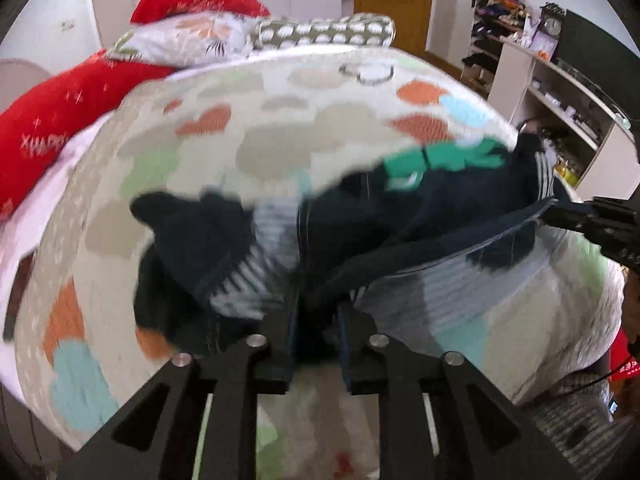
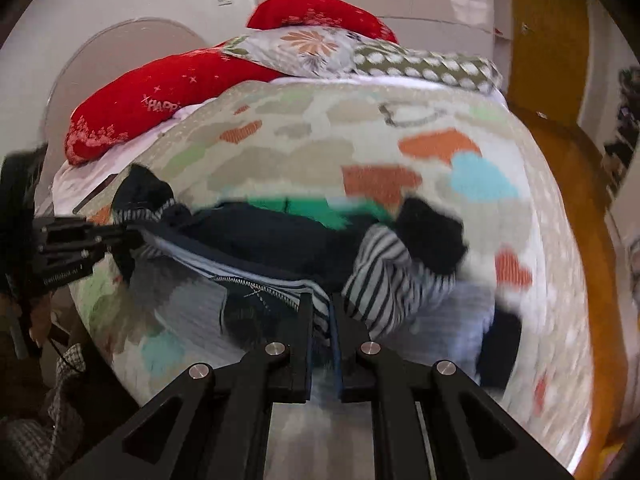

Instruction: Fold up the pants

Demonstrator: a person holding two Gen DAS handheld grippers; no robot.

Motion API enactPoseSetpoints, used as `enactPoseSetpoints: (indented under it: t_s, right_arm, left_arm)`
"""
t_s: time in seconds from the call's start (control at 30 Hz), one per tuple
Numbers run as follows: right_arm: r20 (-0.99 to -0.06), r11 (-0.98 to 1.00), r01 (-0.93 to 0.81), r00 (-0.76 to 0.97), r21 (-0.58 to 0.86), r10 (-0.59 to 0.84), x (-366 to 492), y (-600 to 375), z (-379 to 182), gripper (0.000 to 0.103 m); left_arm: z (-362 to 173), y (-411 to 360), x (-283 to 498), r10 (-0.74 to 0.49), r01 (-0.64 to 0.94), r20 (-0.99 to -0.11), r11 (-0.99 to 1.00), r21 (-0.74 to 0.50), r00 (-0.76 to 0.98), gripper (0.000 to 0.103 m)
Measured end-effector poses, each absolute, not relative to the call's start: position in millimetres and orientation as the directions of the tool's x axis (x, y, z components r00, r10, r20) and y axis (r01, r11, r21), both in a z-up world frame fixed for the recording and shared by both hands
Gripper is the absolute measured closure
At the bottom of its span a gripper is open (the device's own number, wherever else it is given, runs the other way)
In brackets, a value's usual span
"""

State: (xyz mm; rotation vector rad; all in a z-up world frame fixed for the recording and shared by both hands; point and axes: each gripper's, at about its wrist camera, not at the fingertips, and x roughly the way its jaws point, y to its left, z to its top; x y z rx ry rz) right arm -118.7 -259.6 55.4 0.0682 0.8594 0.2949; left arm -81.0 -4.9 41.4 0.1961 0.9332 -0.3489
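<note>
pants (image 1: 400, 216) one pair (dark, striped lining), left tool (image 1: 318, 312) and right tool (image 2: 322, 308) both clamped on them

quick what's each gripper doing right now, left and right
Left gripper: closed on the dark pants, near the waistband.
Right gripper: closed on the pants' striped lining edge.

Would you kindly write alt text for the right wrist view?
The right gripper jaws pinch the striped lining of dark pants above a bed's patterned blanket. The left gripper grips the same edge at the picture's left; red pillows lie beyond.
</note>
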Motion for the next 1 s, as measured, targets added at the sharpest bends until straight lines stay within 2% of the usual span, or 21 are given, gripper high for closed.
enactPoseSetpoints:
  t_s: [0.03,0.1,0.17,0.2,0.33,0.5,0.53,0.6,0.73,0.77,0.83,0.87,0.93,1.0]
  right_arm:
    - [-0.736,0.957,-0.208,0.613,0.2,0.287,-127.9,-263.0,51.2,0.091]
    - [-0.732,0.956,-0.176,0.614,0.236,0.294,-144.0,-271.1,47.6,0.08]
    - [-0.715,0.957,-0.121,0.641,0.262,0.277,-163.2,-285.6,48.2,0.073]
    - [-0.707,0.956,-0.095,0.654,0.277,0.27,-170.5,-293.8,49.5,0.068]
    - [-0.661,0.942,0.038,0.722,0.334,0.206,-192.6,-338.3,60.8,0.063]
    - [-0.633,0.911,0.107,0.751,0.399,0.189,-179.7,-360.6,73.8,0.051]
    - [-0.629,0.912,0.108,0.756,0.396,0.183,-173.2,-357.1,78.6,0.049]
    - [-0.624,0.927,0.1,0.765,0.361,0.161,-158.0,-341.0,88.0,0.036]
    - [-0.663,0.969,0.11,0.746,0.221,0.066,-118.7,-300.9,84.7,0.033]
    - [-0.677,0.975,0.124,0.735,0.187,0.036,-111.6,-294.8,80.7,0.033]
    - [-0.716,0.977,0.165,0.697,0.134,-0.02,-97.5,-289.8,69.0,0.08]
    - [-0.732,0.97,0.187,0.681,0.152,-0.017,-96.4,-294.1,65.1,0.098]
    - [-0.707,0.94,0.218,0.706,0.264,0.035,-107.4,-312.9,64.2,0.098]
    - [-0.689,0.922,0.263,0.725,0.286,0.007,-121.3,-329.6,65.1,0.098]
  left_arm:
    - [38.0,-2.5,-86.2,-0.21,0.374,-0.82,0.927,0.005,0.532,0.082]
    - [35.0,6.3,-94.6,-0.217,0.364,-0.833,0.931,-0.02,0.509,0.076]
    - [34.9,16.5,-100.7,-0.22,0.342,-0.835,0.939,-0.04,0.505,0.064]
    - [35.6,23.2,-103.4,-0.222,0.325,-0.835,0.944,-0.055,0.503,0.064]
    - [45.5,50.9,-114.1,-0.27,0.265,-0.826,0.952,-0.152,0.495,0.064]
    - [69.6,71.3,-119.5,-0.319,0.199,-0.772,0.948,-0.25,0.549,0.059]
    - [73.1,71.4,-118.8,-0.318,0.192,-0.765,0.948,-0.253,0.561,0.056]
    - [78.1,68.5,-117.0,-0.316,0.184,-0.752,0.949,-0.257,0.579,0.053]
    - [76.0,62.8,-114.7,-0.323,0.183,-0.754,0.946,-0.267,0.572,0.053]
    - [74.6,63.8,-114.4,-0.318,0.178,-0.758,0.948,-0.264,0.57,0.053]
    - [72.9,68.0,-115.3,-0.311,0.164,-0.761,0.95,-0.265,0.569,0.053]
    - [71.9,71.7,-114.8,-0.312,0.156,-0.761,0.949,-0.272,0.569,0.053]
    - [69.5,79.5,-113.0,-0.318,0.138,-0.759,0.946,-0.293,0.568,0.053]
    - [66.0,84.8,-111.2,-0.322,0.12,-0.761,0.943,-0.311,0.563,0.053]
